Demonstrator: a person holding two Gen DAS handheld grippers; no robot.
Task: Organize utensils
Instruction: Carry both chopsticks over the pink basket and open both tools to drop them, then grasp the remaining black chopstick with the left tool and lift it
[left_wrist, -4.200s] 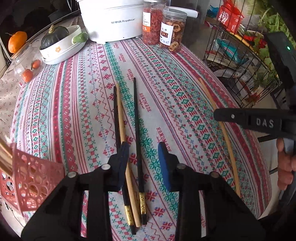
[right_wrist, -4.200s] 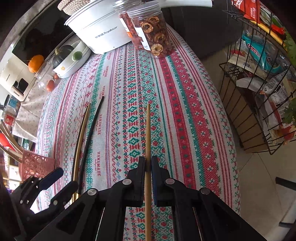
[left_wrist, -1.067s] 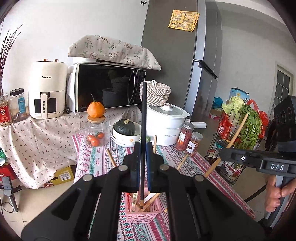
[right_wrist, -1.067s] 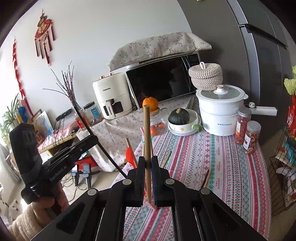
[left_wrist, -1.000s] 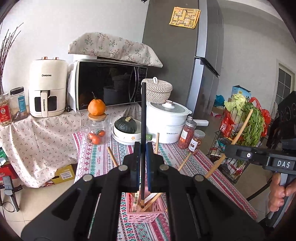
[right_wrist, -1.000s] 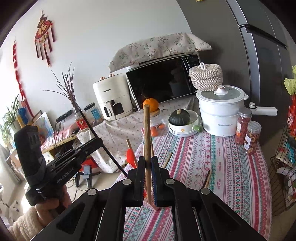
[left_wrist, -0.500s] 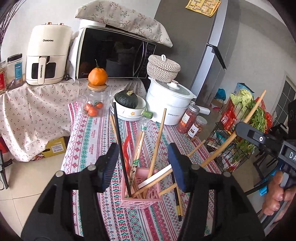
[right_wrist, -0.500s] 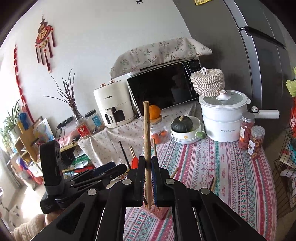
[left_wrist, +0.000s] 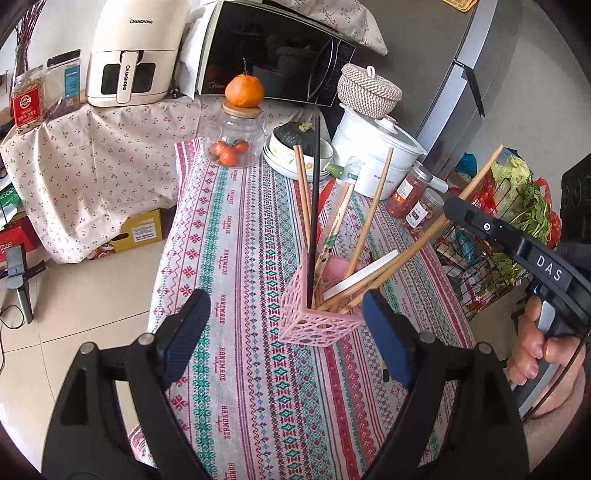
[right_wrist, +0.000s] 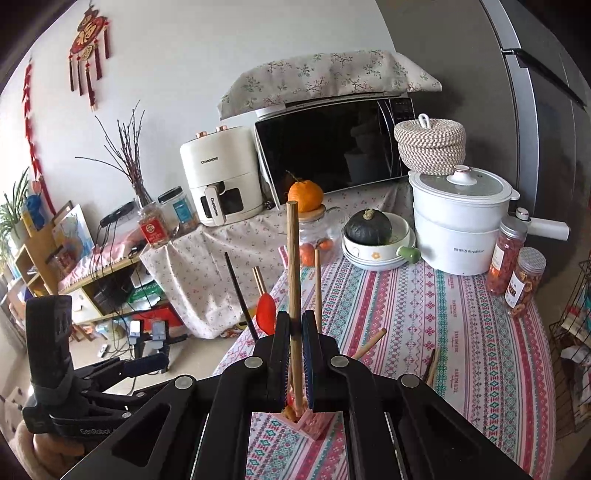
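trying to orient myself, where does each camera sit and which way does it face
Left wrist: on the left gripper, jaws opening with nothing between, tilted down at the pink lattice utensil basket; a hand shows.
Right wrist: on the right gripper, shut on a light wooden chopstick, facing the black microwave.
Shared: basket, striped tablecloth, microwave.

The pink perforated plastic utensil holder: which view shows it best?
The left wrist view: the pink perforated plastic utensil holder stands whole on the patterned tablecloth, chopsticks leaning inside. The right wrist view shows only its bottom corner, behind the right gripper.
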